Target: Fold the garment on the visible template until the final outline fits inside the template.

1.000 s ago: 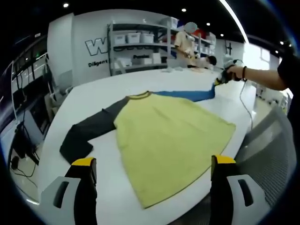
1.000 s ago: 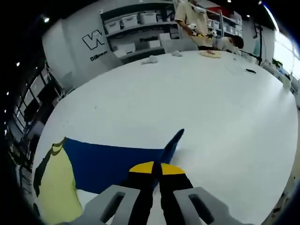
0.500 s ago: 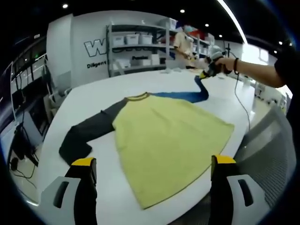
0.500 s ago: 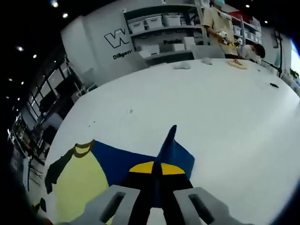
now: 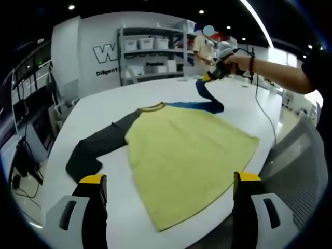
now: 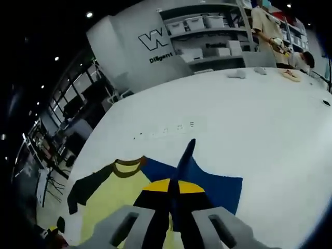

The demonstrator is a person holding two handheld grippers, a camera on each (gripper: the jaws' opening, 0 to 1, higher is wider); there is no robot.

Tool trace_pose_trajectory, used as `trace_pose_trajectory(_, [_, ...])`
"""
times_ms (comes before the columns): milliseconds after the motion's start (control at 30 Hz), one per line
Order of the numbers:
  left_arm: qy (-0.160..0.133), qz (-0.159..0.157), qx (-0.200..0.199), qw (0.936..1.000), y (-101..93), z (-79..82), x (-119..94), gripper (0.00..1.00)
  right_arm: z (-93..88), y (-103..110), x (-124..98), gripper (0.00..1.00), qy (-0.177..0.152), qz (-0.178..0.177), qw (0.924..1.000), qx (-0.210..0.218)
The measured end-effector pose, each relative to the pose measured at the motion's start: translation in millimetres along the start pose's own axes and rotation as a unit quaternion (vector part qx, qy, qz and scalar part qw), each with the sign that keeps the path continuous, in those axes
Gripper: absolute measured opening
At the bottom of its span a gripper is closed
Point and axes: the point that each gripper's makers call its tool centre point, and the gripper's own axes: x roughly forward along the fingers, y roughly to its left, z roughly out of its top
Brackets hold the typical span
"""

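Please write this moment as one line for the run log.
phase: sleeve fold | right gripper: shut on blue sleeve, raised over shirt | left gripper: open, idle | dark sleeve: flat on table

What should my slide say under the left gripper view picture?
Right gripper lifts the blue sleeve of the yellow shirt on the white table.

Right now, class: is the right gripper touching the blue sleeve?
Touching. In the right gripper view the right gripper has its jaws shut on the blue sleeve, whose cuff pokes up between them; the left gripper view shows the sleeve lifted.
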Motion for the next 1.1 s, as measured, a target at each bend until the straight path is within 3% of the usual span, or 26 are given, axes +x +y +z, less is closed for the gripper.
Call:
trace_pose_trajectory(467, [0.0,0.002,0.001,1.0,0.7,0.0,0,0.99,-18.4,90,23,0.0,0.027,0.06,0.9968,-0.045])
trace_pose_trajectory(900, [0.0,0.004,0.006,1.0,0.0,-0.2,-1,0.99,-45.5,173,34,0.0,0.045,0.103,0.9885,-0.102])
trace_pose_trajectory(1100, [-0.003,0.005,0.002,1.0,0.9,0.4,-2,0.99,-52.9,198,35,0.0,0.048,0.115,0.9846,-0.123])
